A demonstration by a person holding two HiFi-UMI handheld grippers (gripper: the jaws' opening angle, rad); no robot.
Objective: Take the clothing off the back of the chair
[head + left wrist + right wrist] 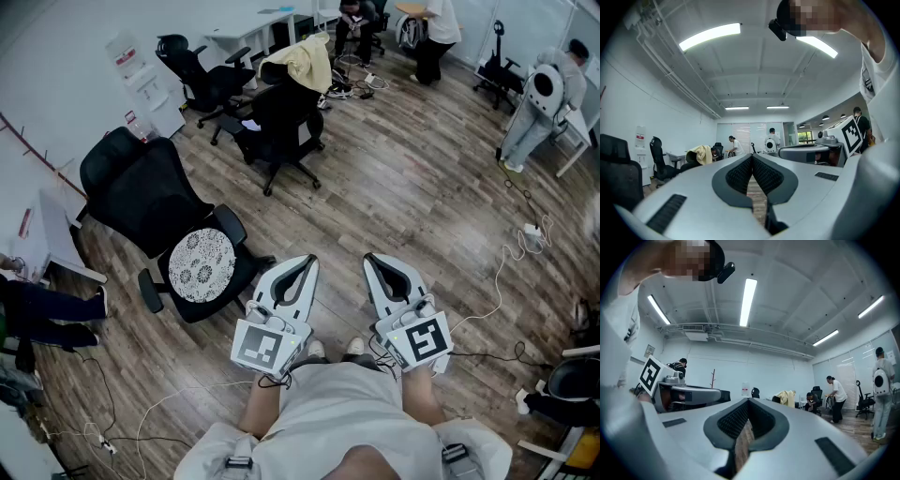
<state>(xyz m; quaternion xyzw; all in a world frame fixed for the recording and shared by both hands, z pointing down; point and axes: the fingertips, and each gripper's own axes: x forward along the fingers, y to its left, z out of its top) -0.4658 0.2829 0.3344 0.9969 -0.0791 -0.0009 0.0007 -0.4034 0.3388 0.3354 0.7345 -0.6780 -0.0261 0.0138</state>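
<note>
The clothing [305, 61], a pale yellow garment, hangs draped over the back of a black office chair [281, 122] in the upper centre of the head view, well apart from the person's two grippers at the bottom of the frame. The left gripper [302, 266] and the right gripper [375, 262] are held level, side by side above the wood floor [403, 178]. Each has its jaws pressed together with nothing between them. At centre left stands a second black chair [141, 197] with a patterned round cushion [200, 265] on its seat.
</note>
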